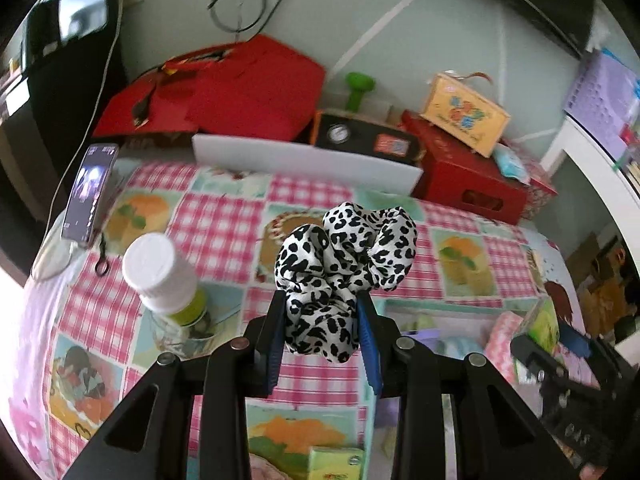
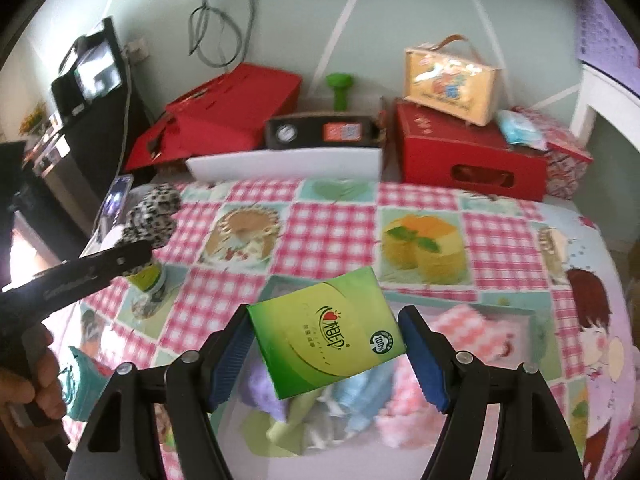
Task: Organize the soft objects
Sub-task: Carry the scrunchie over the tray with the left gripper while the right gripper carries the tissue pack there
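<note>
My left gripper [image 1: 322, 306] is shut on a black-and-white leopard-print scrunchie [image 1: 348, 256], held up above the checked tablecloth [image 1: 224, 220]. The right wrist view shows that scrunchie [image 2: 154, 212] at the far left above the left gripper's black body. My right gripper [image 2: 326, 320] is shut on a green tissue pack [image 2: 324, 340], both blue pads against its sides. Below the pack lies an open box [image 2: 480, 309] holding several pastel cloths in purple, blue, pink and yellow. In the left wrist view the right gripper [image 1: 560, 340] with the green pack [image 1: 546, 318] is at the right edge.
A white-capped bottle [image 1: 160, 276] stands left of the scrunchie, and a phone [image 1: 90, 192] leans at the table's left edge. A white tray [image 1: 304, 160], red boxes [image 1: 468, 172], a green dumbbell [image 1: 358, 88] and a yellow bag [image 1: 466, 114] line the back. A hand [image 2: 24, 392] holds the left gripper near a teal pack [image 2: 84, 384].
</note>
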The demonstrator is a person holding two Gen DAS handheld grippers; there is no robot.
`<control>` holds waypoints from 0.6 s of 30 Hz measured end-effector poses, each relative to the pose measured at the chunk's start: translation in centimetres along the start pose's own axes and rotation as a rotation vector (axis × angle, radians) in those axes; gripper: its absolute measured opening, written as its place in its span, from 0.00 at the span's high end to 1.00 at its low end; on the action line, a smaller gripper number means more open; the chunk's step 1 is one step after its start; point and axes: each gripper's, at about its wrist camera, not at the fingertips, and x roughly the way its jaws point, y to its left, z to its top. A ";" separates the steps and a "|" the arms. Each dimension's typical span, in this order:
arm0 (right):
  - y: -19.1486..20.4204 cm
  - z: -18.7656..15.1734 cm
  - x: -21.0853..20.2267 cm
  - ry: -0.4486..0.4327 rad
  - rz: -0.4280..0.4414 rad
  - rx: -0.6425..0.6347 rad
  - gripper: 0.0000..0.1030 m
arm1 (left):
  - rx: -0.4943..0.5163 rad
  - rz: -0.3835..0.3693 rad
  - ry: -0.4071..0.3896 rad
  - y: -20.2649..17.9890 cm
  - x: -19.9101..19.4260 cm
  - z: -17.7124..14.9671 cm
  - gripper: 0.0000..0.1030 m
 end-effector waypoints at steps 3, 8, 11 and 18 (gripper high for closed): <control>-1.9 0.0 -0.9 -0.016 -0.037 0.040 0.26 | 0.034 -0.028 -0.008 -1.6 -0.6 -0.1 0.66; -5.9 -0.1 -2.3 -0.032 -0.126 0.124 0.26 | 0.085 -0.064 0.006 -4.0 -0.5 -0.7 0.66; -8.2 -0.6 -2.8 -0.027 -0.165 0.177 0.26 | 0.111 -0.084 0.023 -5.4 0.0 -1.3 0.66; -12.4 -1.8 -2.9 0.000 -0.235 0.278 0.26 | 0.165 -0.117 0.070 -8.0 1.4 -2.3 0.66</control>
